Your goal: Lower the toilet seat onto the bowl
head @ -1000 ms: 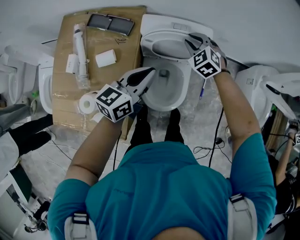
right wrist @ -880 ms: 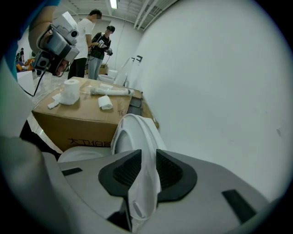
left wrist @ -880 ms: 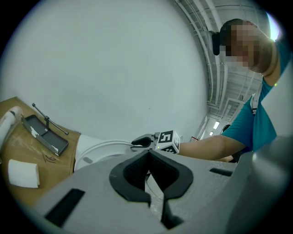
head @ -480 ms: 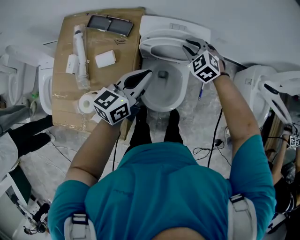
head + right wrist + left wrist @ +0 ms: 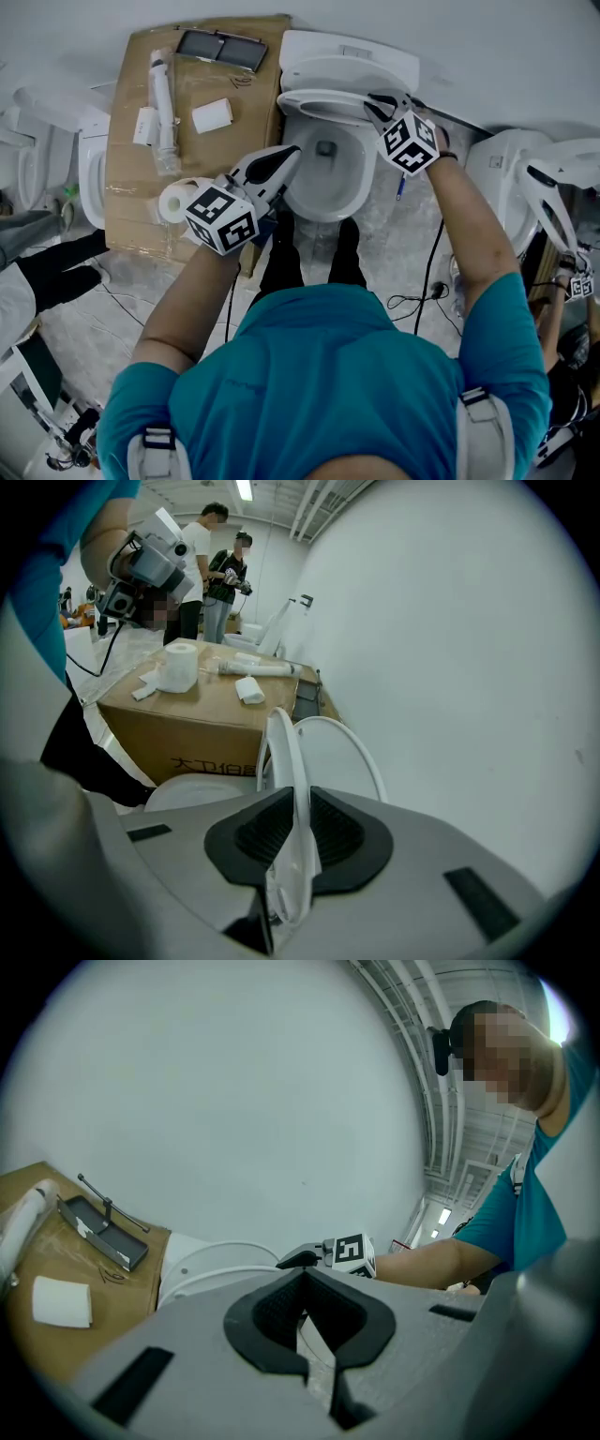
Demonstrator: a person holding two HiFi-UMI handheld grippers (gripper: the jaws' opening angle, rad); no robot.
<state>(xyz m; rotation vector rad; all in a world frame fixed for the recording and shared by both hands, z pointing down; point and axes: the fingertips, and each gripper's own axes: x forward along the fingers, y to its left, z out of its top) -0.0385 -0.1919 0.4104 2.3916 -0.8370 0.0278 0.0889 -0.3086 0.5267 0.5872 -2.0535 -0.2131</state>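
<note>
The right gripper [image 5: 292,808] has just been closing its jaws, and they clamp the rim of the toilet seat [image 5: 279,747]. The seat is tilted up above the bowl [image 5: 354,183], which holds only its dark drain. The left gripper [image 5: 284,157] hovers at the bowl's rim, jaws together and empty. In the head view the right gripper hides the seat's right edge.

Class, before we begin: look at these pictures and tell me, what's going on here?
A person stands over a toilet with a claw in each hand. The right claw grips the rim of the raised toilet seat, its jaws having just been closing on it. The seat stands up near the lid, not yet down on the bowl. The left claw hovers at the bowl's left side, shut and empty.
</note>
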